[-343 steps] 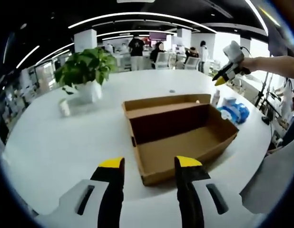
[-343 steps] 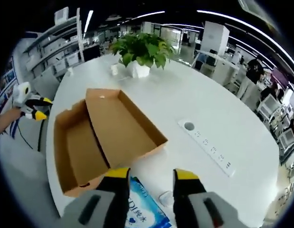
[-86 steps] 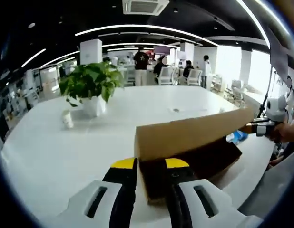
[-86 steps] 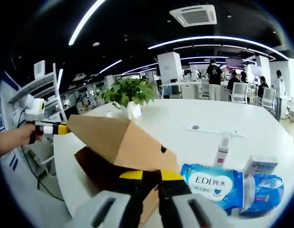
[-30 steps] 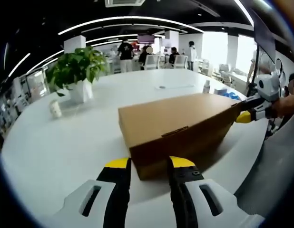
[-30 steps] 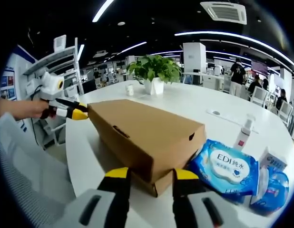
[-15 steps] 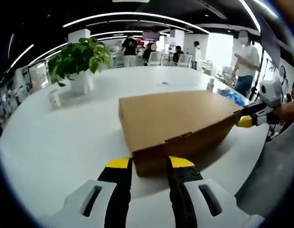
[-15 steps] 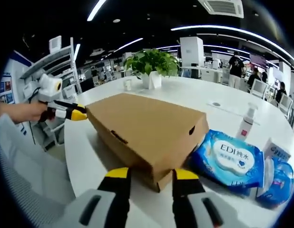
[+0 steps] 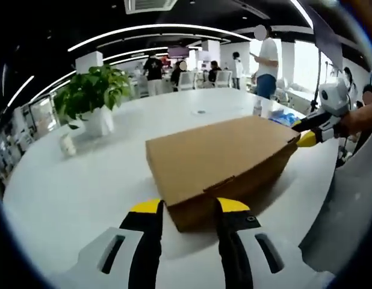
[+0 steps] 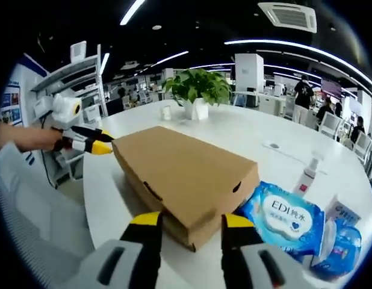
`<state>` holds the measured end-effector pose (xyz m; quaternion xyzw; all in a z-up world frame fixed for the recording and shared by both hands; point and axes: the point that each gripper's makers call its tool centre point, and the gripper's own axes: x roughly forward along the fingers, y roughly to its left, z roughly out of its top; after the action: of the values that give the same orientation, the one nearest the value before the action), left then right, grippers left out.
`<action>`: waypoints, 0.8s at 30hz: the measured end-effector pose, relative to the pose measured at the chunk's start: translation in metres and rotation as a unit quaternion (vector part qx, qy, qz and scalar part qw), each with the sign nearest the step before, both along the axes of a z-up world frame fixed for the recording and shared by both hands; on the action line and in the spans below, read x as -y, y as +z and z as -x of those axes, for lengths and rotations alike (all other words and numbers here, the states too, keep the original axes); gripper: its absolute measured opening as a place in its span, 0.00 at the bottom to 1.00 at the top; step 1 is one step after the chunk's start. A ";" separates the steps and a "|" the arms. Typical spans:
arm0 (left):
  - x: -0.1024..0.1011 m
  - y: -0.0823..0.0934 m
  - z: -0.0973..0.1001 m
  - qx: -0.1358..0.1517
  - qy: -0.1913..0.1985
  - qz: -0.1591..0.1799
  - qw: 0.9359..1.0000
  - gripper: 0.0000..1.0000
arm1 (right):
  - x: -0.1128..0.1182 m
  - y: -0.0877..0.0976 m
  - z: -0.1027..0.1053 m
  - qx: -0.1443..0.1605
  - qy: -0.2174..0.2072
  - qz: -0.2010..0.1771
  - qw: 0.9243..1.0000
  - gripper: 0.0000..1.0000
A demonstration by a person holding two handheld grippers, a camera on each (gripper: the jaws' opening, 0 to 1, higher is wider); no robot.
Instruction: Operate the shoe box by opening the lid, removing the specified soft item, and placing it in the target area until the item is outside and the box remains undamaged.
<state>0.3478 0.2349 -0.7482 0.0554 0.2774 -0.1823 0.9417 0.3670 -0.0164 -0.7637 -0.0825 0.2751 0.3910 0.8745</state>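
Note:
A brown cardboard shoe box (image 9: 222, 159) lies on the white table (image 9: 83, 180) with its lid down flat. My left gripper (image 9: 189, 208) stands open just short of the box's near end. The right gripper (image 9: 306, 138), held in a hand, sits at the box's far right corner. In the right gripper view the same box (image 10: 186, 171) lies ahead of my open right gripper (image 10: 191, 220). The left gripper (image 10: 100, 144) is level with the box's far left corner. A blue soft pack of wet wipes (image 10: 288, 220) lies on the table beside the box.
A potted plant (image 9: 93, 99) and a small white cup (image 9: 67, 144) stand at the far left of the table. A spray bottle (image 10: 306, 174), a second blue pack (image 10: 345, 244) and a power strip (image 10: 276, 146) lie beyond the wipes. People stand in the background.
The box lay open and empty at first, then the lid came down and now rests shut. Over the last second both grippers' jaws have spread slightly; the box has stayed put.

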 end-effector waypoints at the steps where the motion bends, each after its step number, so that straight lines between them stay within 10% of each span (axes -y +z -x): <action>1: -0.001 0.001 -0.001 0.001 0.006 0.010 1.000 0.32 | -0.002 -0.003 0.001 -0.008 -0.002 0.002 1.000 0.33; 24: -0.008 -0.012 -0.018 -0.016 0.019 0.014 1.000 0.28 | -0.011 -0.019 -0.017 -0.009 -0.008 0.037 0.999 0.34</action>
<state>0.3661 0.2433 -0.7603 0.0343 0.2906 -0.1691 0.9412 0.3840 -0.0055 -0.7827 -0.1095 0.2980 0.3746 0.8711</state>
